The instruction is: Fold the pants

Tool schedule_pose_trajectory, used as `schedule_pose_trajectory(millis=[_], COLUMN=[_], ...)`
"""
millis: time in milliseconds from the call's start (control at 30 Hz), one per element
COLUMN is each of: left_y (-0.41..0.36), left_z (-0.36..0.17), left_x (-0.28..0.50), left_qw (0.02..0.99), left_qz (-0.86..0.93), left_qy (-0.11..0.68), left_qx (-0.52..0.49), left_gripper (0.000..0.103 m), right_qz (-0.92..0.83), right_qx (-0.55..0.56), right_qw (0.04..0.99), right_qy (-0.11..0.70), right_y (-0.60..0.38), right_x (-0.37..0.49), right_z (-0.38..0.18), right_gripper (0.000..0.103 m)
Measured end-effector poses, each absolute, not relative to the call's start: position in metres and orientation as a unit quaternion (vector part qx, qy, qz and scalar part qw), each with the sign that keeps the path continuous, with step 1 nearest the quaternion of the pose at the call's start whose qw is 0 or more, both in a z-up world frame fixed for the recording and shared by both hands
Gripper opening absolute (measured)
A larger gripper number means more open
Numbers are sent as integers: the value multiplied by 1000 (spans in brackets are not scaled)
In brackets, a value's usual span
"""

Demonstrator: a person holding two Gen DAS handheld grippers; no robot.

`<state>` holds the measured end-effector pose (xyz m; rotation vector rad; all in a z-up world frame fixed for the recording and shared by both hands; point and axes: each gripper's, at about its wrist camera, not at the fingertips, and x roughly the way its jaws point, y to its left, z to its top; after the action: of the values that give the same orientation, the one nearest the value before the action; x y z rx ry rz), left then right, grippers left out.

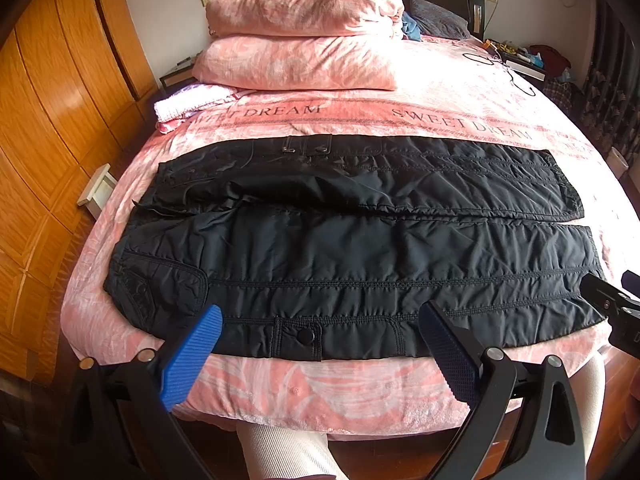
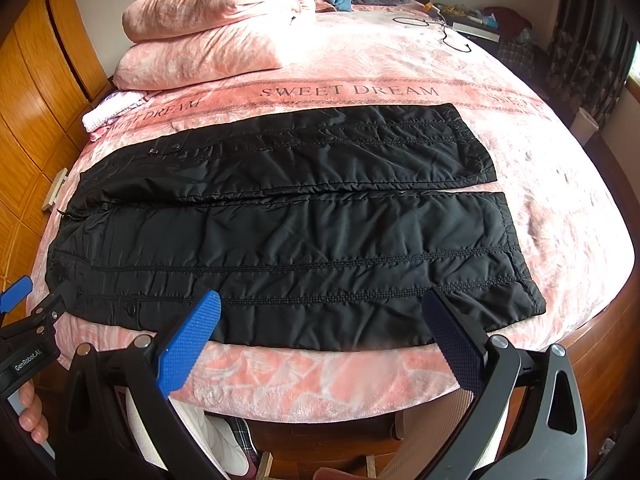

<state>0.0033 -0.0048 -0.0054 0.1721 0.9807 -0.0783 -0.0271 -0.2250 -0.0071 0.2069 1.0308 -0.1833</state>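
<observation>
Black quilted pants (image 1: 340,240) lie flat across the pink bed (image 1: 320,396), waist at the left, the two legs side by side running right; they also show in the right wrist view (image 2: 288,236). My left gripper (image 1: 320,320) is open, fingers spread over the near edge of the pants by the snap button, holding nothing. My right gripper (image 2: 320,308) is open and empty over the near leg, close to the cuff end. The right gripper's tip shows at the right edge of the left wrist view (image 1: 612,304); the left gripper shows at the left edge of the right wrist view (image 2: 32,320).
Two pink pillows (image 1: 304,40) are stacked at the head of the bed. A white folded cloth (image 1: 188,102) lies at the bed's left edge. A wooden wardrobe (image 1: 48,120) stands to the left. A cluttered nightstand (image 1: 532,60) and a black cable (image 2: 448,32) are at the far right.
</observation>
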Motion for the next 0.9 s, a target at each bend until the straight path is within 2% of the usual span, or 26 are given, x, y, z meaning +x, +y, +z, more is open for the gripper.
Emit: schedule_pose_trajectory(millis=[900], left_y=[-6], left_z=[-6], left_x=[4], left_qw=[877], left_qz=[-36], left_qy=[471], left_qx=[82], left_gripper=[99], right_qz=[-87], right_qx=[99], right_qw=[863], right_qy=[487], right_y=[-227], right_x=[-23], right_z=[-9], right_gripper=[101])
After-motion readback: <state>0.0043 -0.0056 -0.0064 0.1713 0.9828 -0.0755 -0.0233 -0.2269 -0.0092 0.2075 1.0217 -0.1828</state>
